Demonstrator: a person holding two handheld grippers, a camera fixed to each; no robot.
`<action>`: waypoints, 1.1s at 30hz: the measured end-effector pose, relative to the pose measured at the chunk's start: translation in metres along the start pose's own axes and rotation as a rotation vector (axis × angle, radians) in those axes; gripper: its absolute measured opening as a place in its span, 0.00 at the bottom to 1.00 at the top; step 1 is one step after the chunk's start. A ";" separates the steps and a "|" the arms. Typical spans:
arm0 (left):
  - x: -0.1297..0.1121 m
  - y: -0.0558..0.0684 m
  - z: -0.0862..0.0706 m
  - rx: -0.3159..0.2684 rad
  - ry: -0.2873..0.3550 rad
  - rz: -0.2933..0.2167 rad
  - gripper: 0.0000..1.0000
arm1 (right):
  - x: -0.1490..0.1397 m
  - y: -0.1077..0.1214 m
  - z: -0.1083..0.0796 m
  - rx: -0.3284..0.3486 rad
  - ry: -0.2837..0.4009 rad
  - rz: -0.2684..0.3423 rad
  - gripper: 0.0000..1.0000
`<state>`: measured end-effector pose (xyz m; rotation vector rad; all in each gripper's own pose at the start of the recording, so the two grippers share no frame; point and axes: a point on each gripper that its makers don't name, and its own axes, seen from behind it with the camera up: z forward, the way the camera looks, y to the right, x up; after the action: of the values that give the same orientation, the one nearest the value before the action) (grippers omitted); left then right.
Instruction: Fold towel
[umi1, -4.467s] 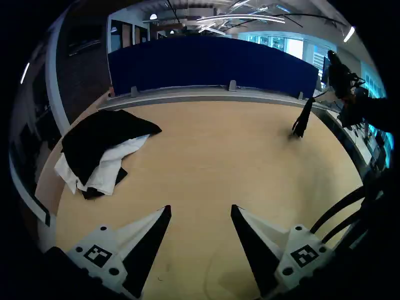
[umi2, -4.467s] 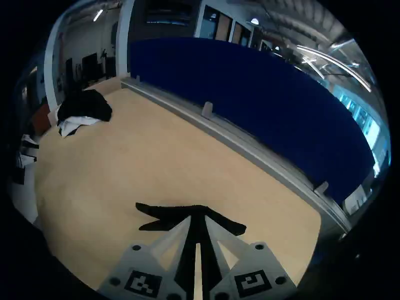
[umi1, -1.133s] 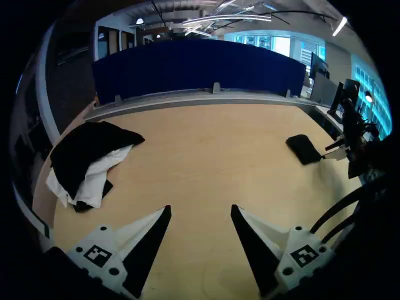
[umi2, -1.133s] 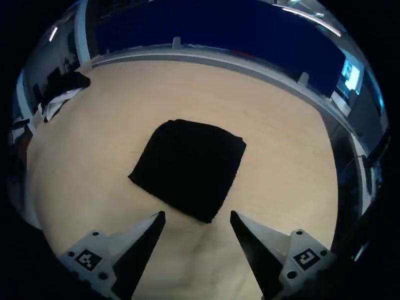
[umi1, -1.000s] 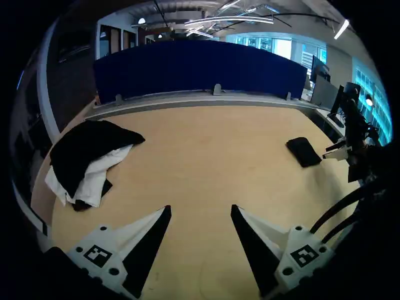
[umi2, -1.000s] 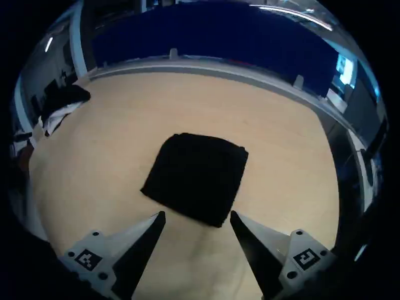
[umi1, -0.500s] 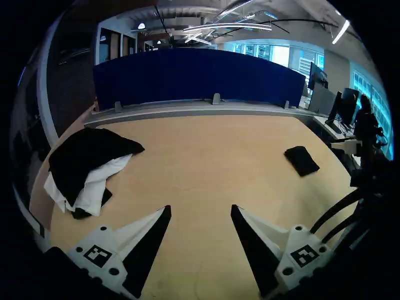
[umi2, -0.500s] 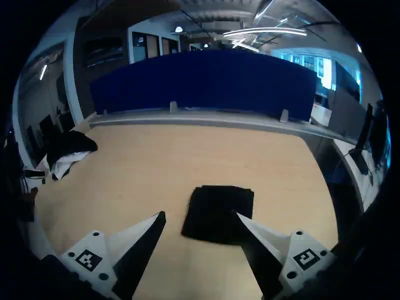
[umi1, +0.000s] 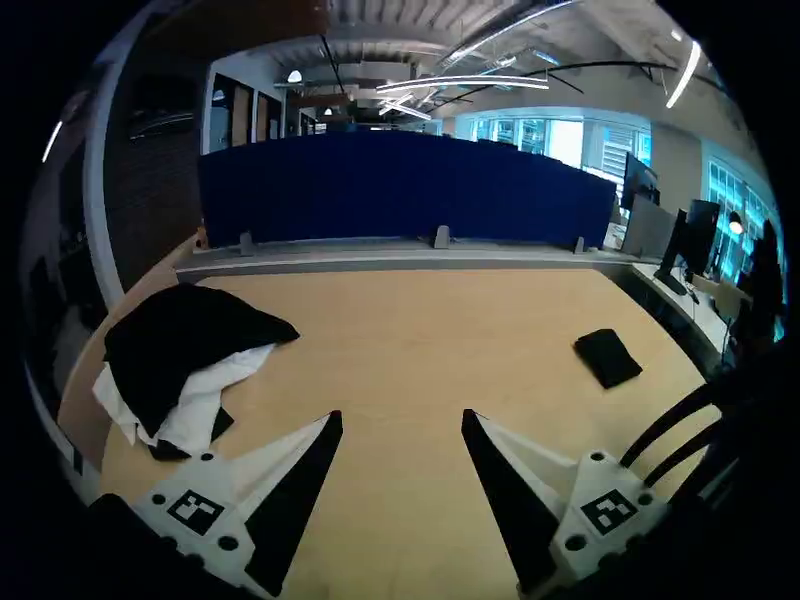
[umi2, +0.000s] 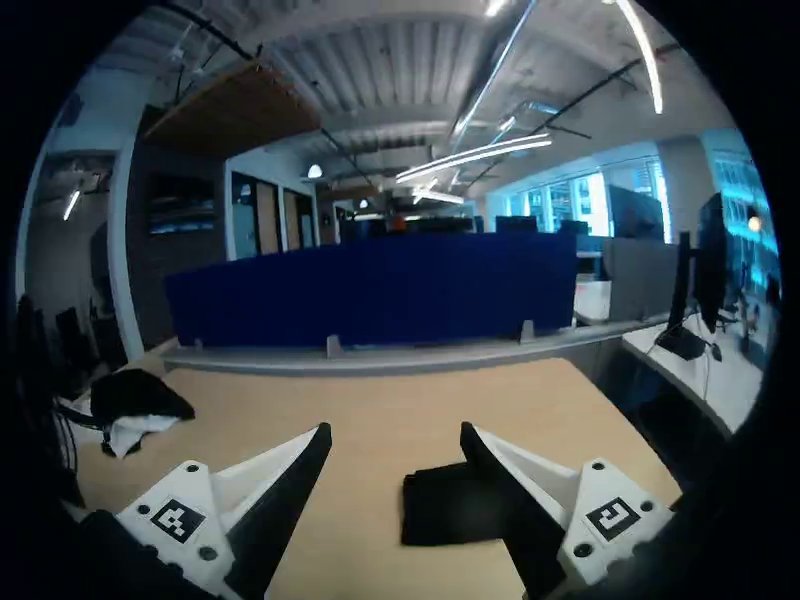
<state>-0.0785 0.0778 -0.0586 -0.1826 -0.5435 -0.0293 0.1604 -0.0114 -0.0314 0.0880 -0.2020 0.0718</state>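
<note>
A pale wooden tabletop (umi1: 420, 310) spreads wide, backed along its far edge by a dark blue partition (umi1: 400, 190). Near the table's left end lies a rumpled heap of black and white cloths (umi1: 180, 350). Well apart from it, toward the right end, the folded black towel (umi1: 608, 357) lies flat. The left gripper (umi1: 400, 414) hovers over bare wood, fingers spread and empty. The right gripper (umi2: 395, 428) is also spread and empty, its right finger partly covering the towel.
</note>
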 end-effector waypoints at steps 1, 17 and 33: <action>0.004 0.000 0.000 0.002 0.014 0.003 0.88 | 0.003 -0.003 -0.002 -0.004 0.017 0.007 1.00; 0.046 -0.008 0.003 0.025 0.175 0.012 0.88 | 0.019 -0.032 -0.004 -0.003 0.080 0.025 1.00; 0.080 -0.030 -0.012 0.075 0.361 -0.043 0.88 | 0.027 -0.054 0.002 0.024 0.037 0.029 1.00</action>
<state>-0.0066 0.0484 -0.0223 -0.0894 -0.1876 -0.0819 0.1909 -0.0634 -0.0278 0.1076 -0.1657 0.1044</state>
